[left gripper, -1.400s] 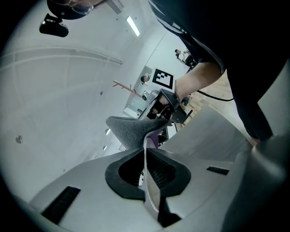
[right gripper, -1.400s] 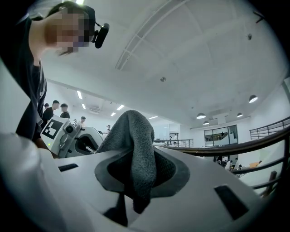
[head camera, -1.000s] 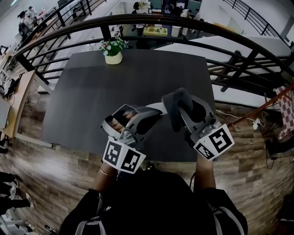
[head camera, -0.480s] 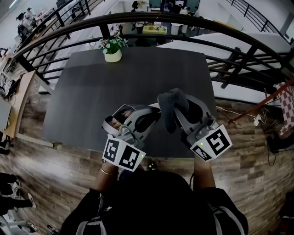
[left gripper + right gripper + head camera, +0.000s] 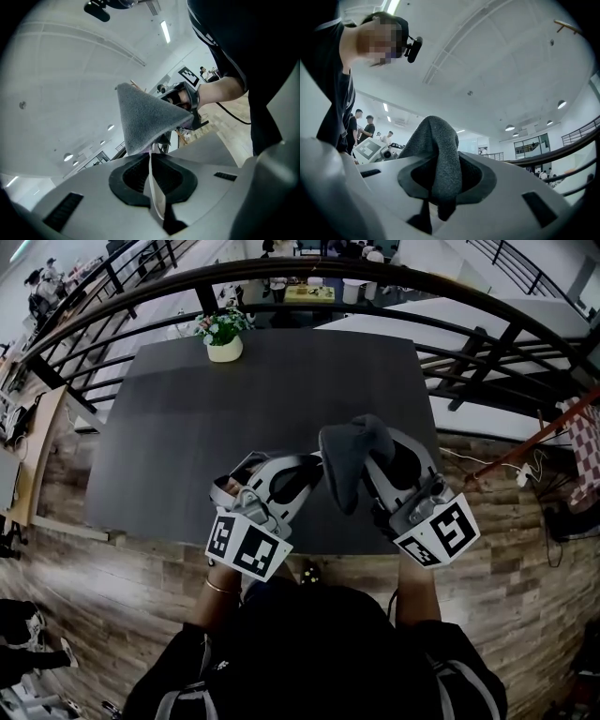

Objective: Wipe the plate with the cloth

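Ahead of the left gripper (image 5: 305,474), which clamped the plate (image 5: 153,197) edge-on, the right gripper (image 5: 370,451) pinched the cloth (image 5: 440,154) over its rim.

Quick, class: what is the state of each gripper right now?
Left gripper: shut on the plate, gripped by its edge.
Right gripper: shut on the cloth.

Flower pot (image 5: 223,338): on table (image 5: 272,409), far edge, left of centre. Railing (image 5: 469,294): behind table. Cloth (image 5: 343,460): just right of plate (image 5: 154,190), over table's near edge.
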`<state>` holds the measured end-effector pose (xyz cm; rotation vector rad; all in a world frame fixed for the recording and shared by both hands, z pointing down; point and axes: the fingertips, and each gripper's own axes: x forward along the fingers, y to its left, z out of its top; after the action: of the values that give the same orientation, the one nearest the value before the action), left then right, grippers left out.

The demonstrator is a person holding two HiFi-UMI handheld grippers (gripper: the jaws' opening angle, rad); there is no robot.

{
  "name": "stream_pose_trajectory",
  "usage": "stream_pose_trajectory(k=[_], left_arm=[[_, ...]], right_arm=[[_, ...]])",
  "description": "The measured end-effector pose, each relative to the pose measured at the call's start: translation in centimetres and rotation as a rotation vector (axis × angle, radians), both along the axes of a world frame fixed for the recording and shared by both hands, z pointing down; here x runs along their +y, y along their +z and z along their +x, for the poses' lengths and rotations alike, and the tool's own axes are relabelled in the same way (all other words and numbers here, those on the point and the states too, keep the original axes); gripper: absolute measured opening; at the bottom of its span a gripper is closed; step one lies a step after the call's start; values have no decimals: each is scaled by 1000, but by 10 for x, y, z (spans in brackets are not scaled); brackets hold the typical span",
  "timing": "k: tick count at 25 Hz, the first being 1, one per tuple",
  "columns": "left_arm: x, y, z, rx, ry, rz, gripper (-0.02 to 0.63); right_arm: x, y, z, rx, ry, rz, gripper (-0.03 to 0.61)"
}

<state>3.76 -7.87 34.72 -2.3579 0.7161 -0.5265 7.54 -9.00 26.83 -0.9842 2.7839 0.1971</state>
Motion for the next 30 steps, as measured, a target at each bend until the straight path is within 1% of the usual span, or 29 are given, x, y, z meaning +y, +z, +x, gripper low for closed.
stream_pose_trajectory(k=[5,9,13,16,19,21,26,30], left_arm=[[-4,7,0,55,16,-54,23],[-11,8,-10,92,17,-85,23],[-24,11,-15,127,18,-120,23],[-35,13,-13,150,26,-148,22],[-47,22,-11,141,40,-163,21],[-56,25,-11,154,39,-201,21],[-76,25,-14,213,54,-244,20],[-90,33,-15,227,45,-269,19]], right_arm=[[-1,-3,9,-44,12,19,80],[-6,-4,11,-47,48,33,80],[-12,-4,15,-59,56,43,80],[-21,2,21,-35,84,26,80],[-33,11,28,-16,117,3,80],[-41,16,29,-11,129,-11,80],[-62,31,23,6,127,-57,80],[-80,44,24,10,128,-95,80]])
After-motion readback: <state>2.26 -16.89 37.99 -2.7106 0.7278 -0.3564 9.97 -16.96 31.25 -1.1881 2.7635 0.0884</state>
